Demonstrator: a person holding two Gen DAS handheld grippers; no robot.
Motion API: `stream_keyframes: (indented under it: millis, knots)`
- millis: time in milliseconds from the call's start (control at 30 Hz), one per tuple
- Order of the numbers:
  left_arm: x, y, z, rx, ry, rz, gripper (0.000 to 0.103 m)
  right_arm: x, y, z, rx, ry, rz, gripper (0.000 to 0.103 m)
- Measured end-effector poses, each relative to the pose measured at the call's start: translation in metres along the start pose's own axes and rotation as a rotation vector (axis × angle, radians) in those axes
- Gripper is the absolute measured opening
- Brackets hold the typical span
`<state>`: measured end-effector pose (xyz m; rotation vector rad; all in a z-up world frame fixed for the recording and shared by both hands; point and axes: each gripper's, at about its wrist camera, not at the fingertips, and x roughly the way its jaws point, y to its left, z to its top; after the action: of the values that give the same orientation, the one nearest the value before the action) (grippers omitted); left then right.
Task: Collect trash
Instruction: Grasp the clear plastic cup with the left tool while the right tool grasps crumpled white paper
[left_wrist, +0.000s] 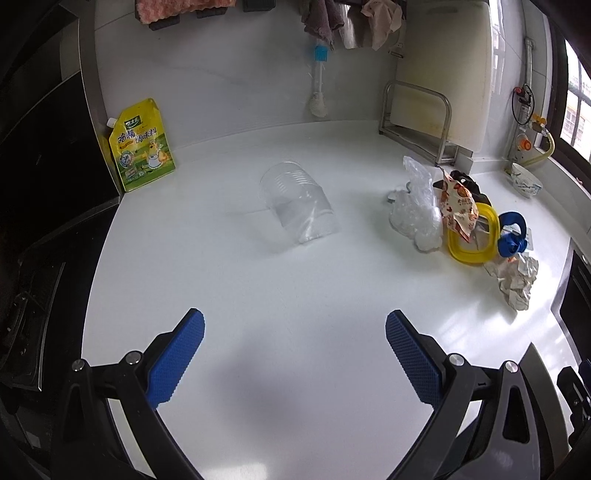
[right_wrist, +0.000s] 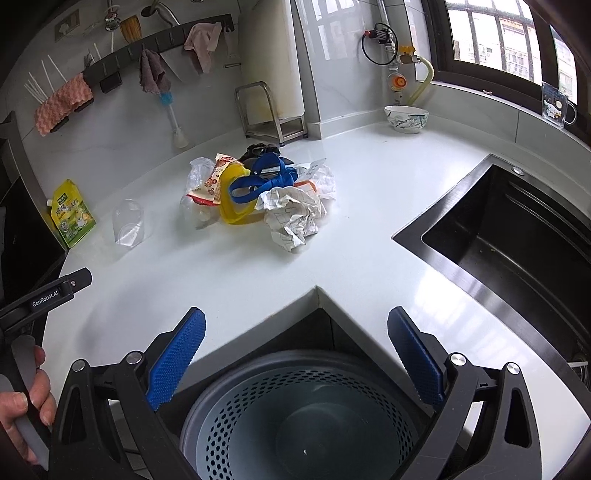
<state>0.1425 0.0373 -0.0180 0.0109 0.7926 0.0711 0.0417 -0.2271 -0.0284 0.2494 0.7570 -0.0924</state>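
Left gripper (left_wrist: 294, 326) held with jaws wide apart and nothing between them, blue pads (left_wrist: 177, 360) ribbed in a fine diamond grid on black hinged arms, low in the left wrist frame over a glossy white countertop (left_wrist: 295, 288). Right gripper (right_wrist: 296, 326) likewise spread and empty, the same knurled blue pads (right_wrist: 415, 356), poised at the bottom of the right wrist frame above a round grey bin (right_wrist: 295, 417) with a perforated wall, set below the notched inner corner of the counter. Seen at frame centre in the left wrist view: a clear plastic cup (left_wrist: 299, 203), ribbed near one end, lying on its side, apart from the rest. Heaped at right of that frame, touching one another: a crinkled transparent plastic bag (left_wrist: 417, 210), a printed snack wrapper (left_wrist: 460, 206), a yellow rounded-square ring (left_wrist: 469, 236), a blue strap (left_wrist: 511, 232) looped and knotted, and a crumpled paper ball (left_wrist: 515, 280). Propped at upper left against the dark edge: a yellow-green spouted pouch (left_wrist: 142, 147). Further back: a steel wire rack (left_wrist: 417, 122) holding a pale board, cloths on a wall rail. At right in the right wrist frame: a dark brushed-metal sink (right_wrist: 517, 236); at upper right, a patterned ceramic bowl (right_wrist: 406, 118). At lower left edge, a hand (right_wrist: 22, 410) gripping a handle.
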Motion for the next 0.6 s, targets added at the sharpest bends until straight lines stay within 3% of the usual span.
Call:
stream_keyframes:
  millis: [400,600]
  knots:
    - [0.050,-0.008,0.039,-0.001,0.000,-0.005,0.097,0.082,0.001,0.055,0.054,0.010,-0.027,0.094]
    - [0.063,-0.001,0.048,-0.034,-0.004,-0.017,0.097,0.107,0.009,0.066,0.020,0.010,-0.095,0.094]
